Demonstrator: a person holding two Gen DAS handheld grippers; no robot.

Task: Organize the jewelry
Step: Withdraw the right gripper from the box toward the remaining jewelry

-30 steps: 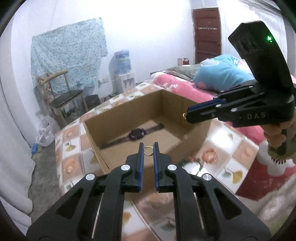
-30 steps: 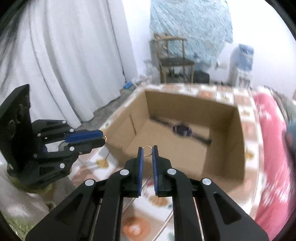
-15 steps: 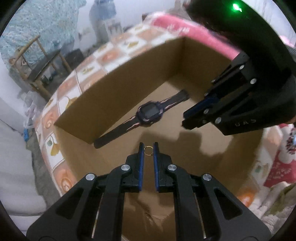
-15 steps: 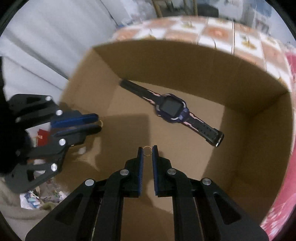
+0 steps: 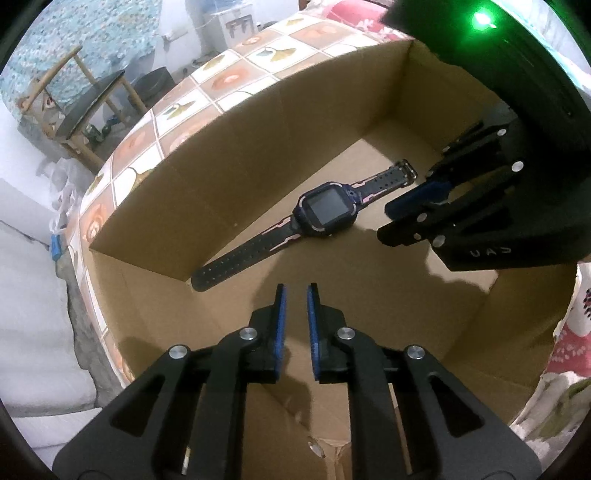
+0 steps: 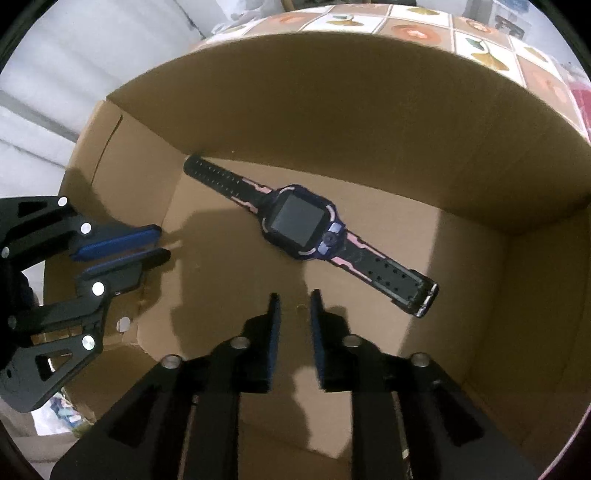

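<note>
Inside the open brown cardboard box (image 5: 229, 206), the left claw (image 5: 294, 291) hangs low, narrowly parted and holding nothing, probably so small jewelry can drop cleanly. Beyond it the dark purple-and-pink square-faced wristwatch (image 5: 325, 212) lies flat, strap stretched along the far wall. The right claw (image 6: 294, 297) hovers likewise, slightly parted and empty, near the buckle end.

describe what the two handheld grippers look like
Both the left gripper and the right gripper are matte black plastic linkages with silver rivets and blue finger pads. The right one's body has faint raised lettering and a green indicator light.
</note>
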